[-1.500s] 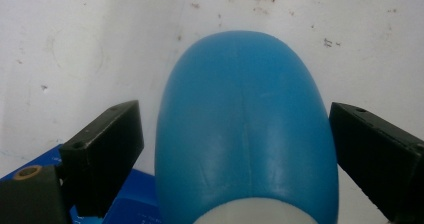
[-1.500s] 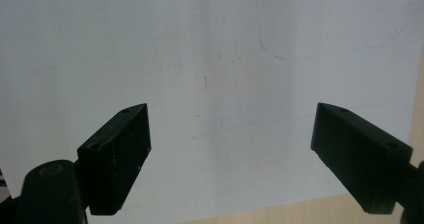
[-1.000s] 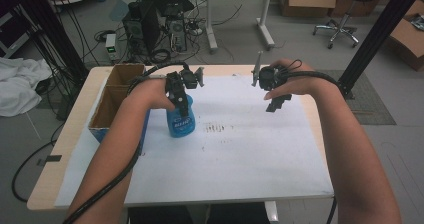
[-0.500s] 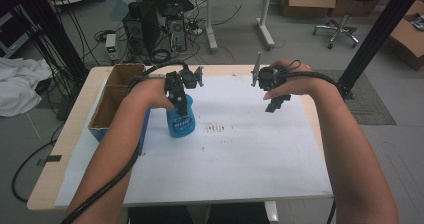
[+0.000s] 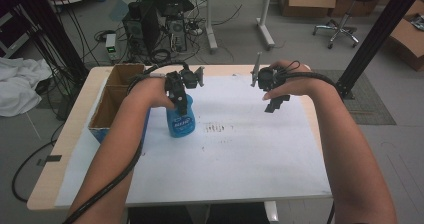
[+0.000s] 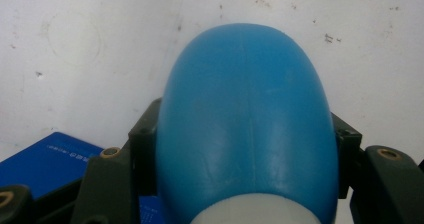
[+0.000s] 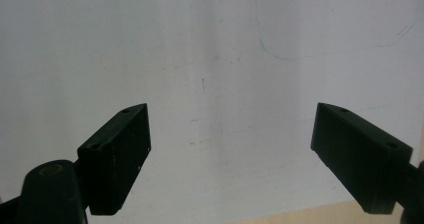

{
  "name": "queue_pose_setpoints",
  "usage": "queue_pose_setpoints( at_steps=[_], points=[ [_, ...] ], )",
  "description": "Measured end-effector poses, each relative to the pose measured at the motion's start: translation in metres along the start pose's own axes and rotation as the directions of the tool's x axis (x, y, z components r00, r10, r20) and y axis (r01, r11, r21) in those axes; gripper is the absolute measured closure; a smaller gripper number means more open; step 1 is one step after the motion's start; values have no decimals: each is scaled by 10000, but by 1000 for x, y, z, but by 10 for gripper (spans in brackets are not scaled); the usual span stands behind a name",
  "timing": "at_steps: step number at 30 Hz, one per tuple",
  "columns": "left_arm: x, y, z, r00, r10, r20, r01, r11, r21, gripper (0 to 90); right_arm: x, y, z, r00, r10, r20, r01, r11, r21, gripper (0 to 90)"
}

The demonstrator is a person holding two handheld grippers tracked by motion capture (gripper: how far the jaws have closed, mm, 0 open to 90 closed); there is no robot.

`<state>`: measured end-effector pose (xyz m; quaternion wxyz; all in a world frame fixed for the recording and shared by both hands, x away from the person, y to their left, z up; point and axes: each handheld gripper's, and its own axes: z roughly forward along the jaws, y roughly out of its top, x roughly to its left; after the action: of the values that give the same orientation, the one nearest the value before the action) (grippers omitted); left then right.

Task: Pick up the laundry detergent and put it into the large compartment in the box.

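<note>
While the left gripper (image 5: 181,104) clamps the blue bottle (image 5: 181,121), upright on the white sheet (image 5: 240,154) beside the cardboard box (image 5: 112,104), we note its jaws have just closed. We see the right gripper (image 5: 274,104) gaping, nothing between its jaws.

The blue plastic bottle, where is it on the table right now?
In the high view the blue plastic bottle stands upright on the table's left half, just right of the cardboard box, with the left gripper shut on its top.
</note>
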<state>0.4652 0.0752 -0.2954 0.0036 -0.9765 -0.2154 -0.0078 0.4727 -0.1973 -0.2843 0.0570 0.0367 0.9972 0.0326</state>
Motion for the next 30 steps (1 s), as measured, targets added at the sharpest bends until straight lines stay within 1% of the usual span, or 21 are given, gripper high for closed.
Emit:
queue_pose_setpoints(
  at_steps=[9,13,16,17,20,22,23,25,26,27,28,29,30],
  points=[
    [-3,1,0,9997,-201,-125,202,9998,60,389,0,0,3,10000,10,-36,-10,10000,61,163],
    [-1,1,0,9976,-689,-98,690,9975,137,389,1,1,3,10000,4,-39,-4,10000,50,163],
    [-1,1,-2,9969,-787,-83,788,9967,201,389,1,1,2,10000,-20,-7,20,10000,37,163],
    [-1,1,-4,9967,-809,-104,812,9964,240,389,2,1,1,10000,-37,6,37,10000,27,163],
    [-3,0,-14,9956,-909,-219,912,9958,121,390,2,0,0,10000,-8,24,8,10000,20,163],
    [-5,-1,-23,9925,-1186,-278,1191,9928,153,390,3,-1,0,10000,-2,38,2,10000,39,163],
    [-5,-1,-23,9925,-1186,-278,1191,9928,153,390,3,-1,0,10000,-2,38,2,10000,39,163],
    [-6,-2,-33,9886,-1476,-286,1480,9889,127,389,4,-1,-1,10000,14,52,-14,10000,13,163],
    [-7,-3,-43,9830,-1826,-203,1828,9831,115,389,4,-1,-1,10000,2,65,-2,10000,-1,163],
    [-7,-3,-43,9830,-1826,-203,1828,9831,115,389,4,-2,-2,10000,3,62,-3,10000,-26,163],
    [-8,-5,-53,9786,-2052,-159,2054,9786,105,389,5,-2,-2,10000,-10,73,11,10000,-35,163],
    [-8,-6,-58,9769,-2132,-177,2134,9769,139,389,5,-2,-2,10000,5,83,-5,10000,-29,163],
    [-8,-6,-58,9769,-2132,-177,2134,9769,139,389,5,-2,-2,10000,5,77,-5,10000,-36,163]
  ],
)
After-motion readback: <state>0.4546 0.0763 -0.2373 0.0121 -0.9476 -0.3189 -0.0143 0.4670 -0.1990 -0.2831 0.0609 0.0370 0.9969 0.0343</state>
